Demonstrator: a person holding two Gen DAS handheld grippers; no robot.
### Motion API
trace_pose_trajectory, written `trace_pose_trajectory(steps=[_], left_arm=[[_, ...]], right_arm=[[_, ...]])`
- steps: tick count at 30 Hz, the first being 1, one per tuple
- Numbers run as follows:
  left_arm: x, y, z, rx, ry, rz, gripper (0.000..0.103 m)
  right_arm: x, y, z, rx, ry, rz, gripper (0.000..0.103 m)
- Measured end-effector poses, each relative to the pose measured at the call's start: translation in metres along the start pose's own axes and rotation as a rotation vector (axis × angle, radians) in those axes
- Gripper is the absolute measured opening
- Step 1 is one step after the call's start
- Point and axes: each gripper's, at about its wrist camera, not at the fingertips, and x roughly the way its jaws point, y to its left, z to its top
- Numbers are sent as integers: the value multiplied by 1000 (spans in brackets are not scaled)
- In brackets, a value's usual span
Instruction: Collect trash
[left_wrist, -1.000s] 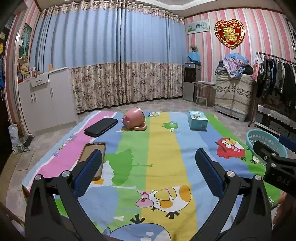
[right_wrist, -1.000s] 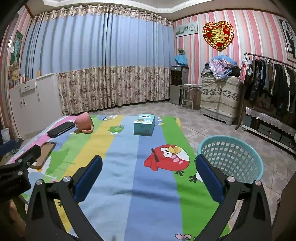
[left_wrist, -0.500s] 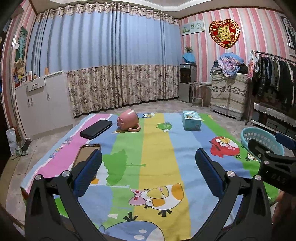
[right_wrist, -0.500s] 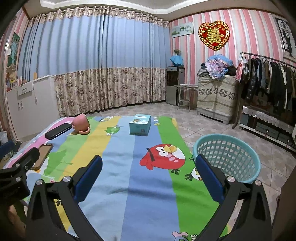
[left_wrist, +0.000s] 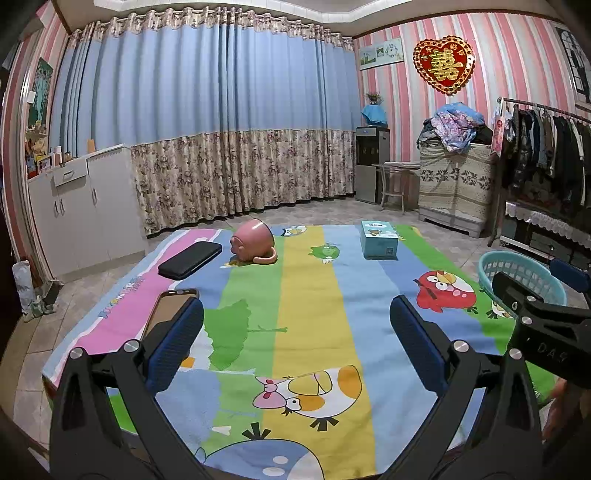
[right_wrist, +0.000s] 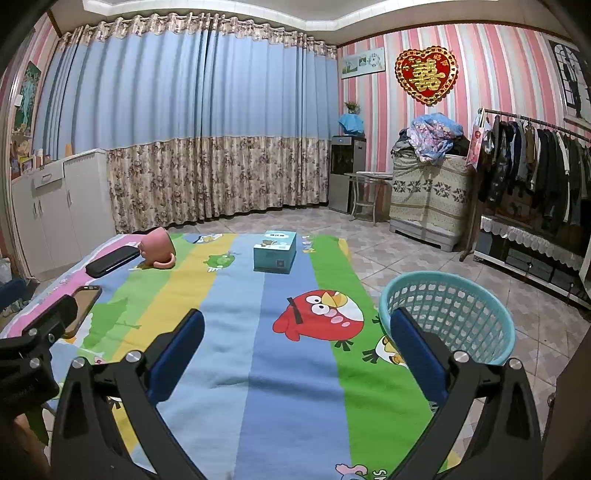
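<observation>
On the colorful blanket, from left: a phone near, a black case, a tipped pink cup, a far blue box. A basket sits right. The left hand-held gripper and right hand-held gripper are wide open, holding nothing.

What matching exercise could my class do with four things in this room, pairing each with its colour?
Things:
1. mug
2. basket
3. case
4. box

Colours:
A. black
B. pale blue with a white top
C. pink
D. teal

Pairs: 1-C, 2-D, 3-A, 4-B
</observation>
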Motion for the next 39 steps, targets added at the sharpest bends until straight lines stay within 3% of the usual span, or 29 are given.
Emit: trace_pose_trajectory(steps=[39], left_arm=[[-4, 6, 5, -7, -16, -19, 98]], right_arm=[[1, -5, 0, -1, -9, -11, 98]])
